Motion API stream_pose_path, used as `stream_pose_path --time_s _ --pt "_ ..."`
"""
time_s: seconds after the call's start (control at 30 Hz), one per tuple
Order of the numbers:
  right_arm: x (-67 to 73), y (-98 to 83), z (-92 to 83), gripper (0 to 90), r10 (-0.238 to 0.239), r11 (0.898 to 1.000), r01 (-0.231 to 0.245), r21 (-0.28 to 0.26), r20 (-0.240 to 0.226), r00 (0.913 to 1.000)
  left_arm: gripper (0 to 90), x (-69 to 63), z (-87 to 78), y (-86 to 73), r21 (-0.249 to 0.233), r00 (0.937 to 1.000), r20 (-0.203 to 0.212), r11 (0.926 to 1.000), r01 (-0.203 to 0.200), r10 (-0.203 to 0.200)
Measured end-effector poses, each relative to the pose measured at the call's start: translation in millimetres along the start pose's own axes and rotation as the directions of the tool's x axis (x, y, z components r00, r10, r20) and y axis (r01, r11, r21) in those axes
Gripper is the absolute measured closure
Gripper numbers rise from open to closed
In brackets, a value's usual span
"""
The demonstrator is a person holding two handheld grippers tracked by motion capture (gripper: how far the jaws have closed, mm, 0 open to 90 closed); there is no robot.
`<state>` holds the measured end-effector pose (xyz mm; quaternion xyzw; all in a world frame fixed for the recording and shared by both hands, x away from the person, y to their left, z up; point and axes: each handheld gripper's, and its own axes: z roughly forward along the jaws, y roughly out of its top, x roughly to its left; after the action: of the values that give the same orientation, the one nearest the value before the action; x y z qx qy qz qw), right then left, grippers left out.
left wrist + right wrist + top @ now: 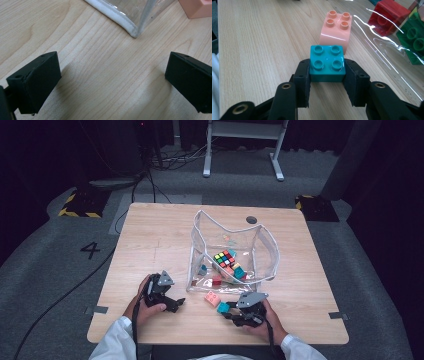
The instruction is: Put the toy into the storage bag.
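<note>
My right tongs (327,82) clamp teal block (327,63) by its sides, low on bench (262,50), beside peach block (335,31), ready for lift into clear bag (260,245). Left tongs (112,82) wide open, empty, parked near bag corner for steadying.

A teal block (327,63) sits between the black jaws of the right gripper (327,80); just beyond it a peach-pink block (335,30); off to its right, behind the clear, white-edged bag (197,232), blocks of red (388,16) and green (414,43). Inside that bag lies a many-coloured puzzle cube (224,258); the table (150,245) is pale wood grain.
</note>
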<state>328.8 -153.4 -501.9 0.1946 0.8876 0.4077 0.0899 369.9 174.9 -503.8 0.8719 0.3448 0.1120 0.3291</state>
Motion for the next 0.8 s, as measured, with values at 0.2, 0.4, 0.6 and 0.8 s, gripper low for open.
stream_pose_path --time_s 0.2,0.4,0.6,0.8 --pt "-9.2 -7.2 -10.4 59.5 0.009 1.0 -0.009 0.001 -0.011 0.9999 0.3 0.0 0.0 0.0 0.0 1.0 0.0 1.0 0.0 0.0" --pt "-20.3 -16.7 -27.8 59.5 -0.021 1.0 0.021 0.013 -0.007 0.9998 0.3 -0.1 0.0 0.0 0.0 1.0 0.0 1.0 0.001 -0.001" --pt "-31.9 -28.8 -49.6 59.5 -0.015 1.0 0.015 0.016 0.011 0.9998 0.3 -0.1 -0.1 0.0 0.0 1.0 0.0 1.0 0.0 0.0" --pt "-43.6 -41.6 -71.2 59.5 0.002 1.0 -0.003 0.011 0.043 0.9991 0.3 -0.1 0.0 0.0 0.0 1.0 0.0 1.0 0.0 0.0"
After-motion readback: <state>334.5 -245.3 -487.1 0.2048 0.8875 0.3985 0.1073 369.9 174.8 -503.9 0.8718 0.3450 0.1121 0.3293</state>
